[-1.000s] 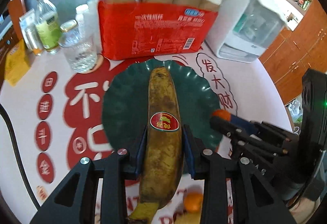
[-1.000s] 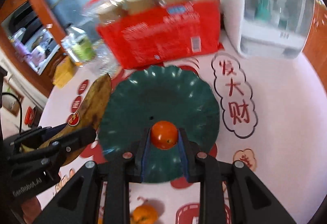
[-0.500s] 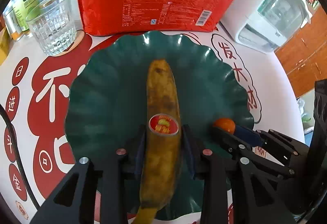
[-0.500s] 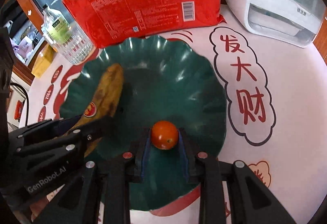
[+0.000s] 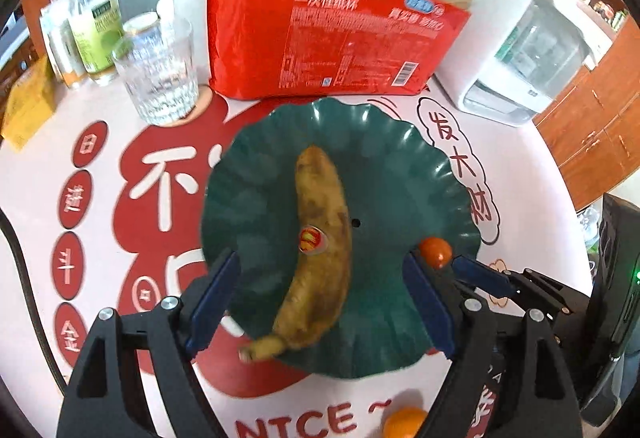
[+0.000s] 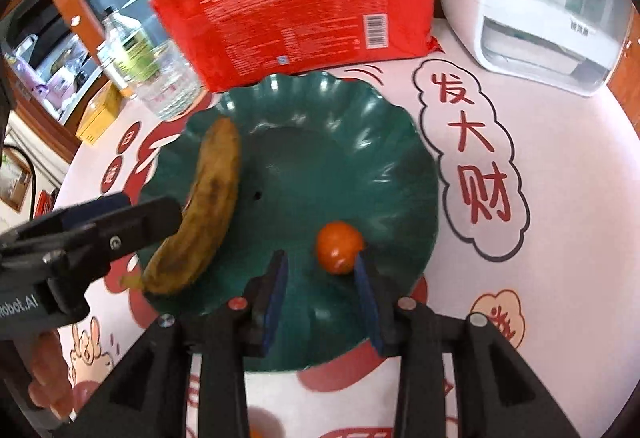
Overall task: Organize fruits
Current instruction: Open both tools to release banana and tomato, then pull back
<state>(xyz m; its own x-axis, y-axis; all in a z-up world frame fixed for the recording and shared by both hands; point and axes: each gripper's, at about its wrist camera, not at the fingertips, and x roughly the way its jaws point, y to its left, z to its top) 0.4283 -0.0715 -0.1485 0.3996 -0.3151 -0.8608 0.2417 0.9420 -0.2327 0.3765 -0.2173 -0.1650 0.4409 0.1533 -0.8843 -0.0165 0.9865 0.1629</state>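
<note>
A spotted brown banana [image 5: 320,246] with a red sticker lies on the dark green scalloped plate [image 5: 400,166]; its stem hangs over the plate's near rim. My left gripper [image 5: 324,298] is open wide, one finger on each side of the banana, not touching it. In the right wrist view the banana [image 6: 208,206] lies on the left of the plate [image 6: 380,142]. A small orange-red tomato [image 6: 339,247] sits on the plate by the right finger of my right gripper [image 6: 322,278], which is open. The tomato also shows in the left wrist view [image 5: 436,252].
A red pack of paper cups [image 5: 332,34] stands right behind the plate. A drinking glass [image 5: 158,74] and bottles [image 5: 96,26] are at the back left, a white appliance [image 5: 528,38] at the back right. An orange [image 5: 404,424] lies on the tablecloth in front of the plate.
Both grippers opened and drew back. The banana and the tomato were let go and now rest on the plate.
</note>
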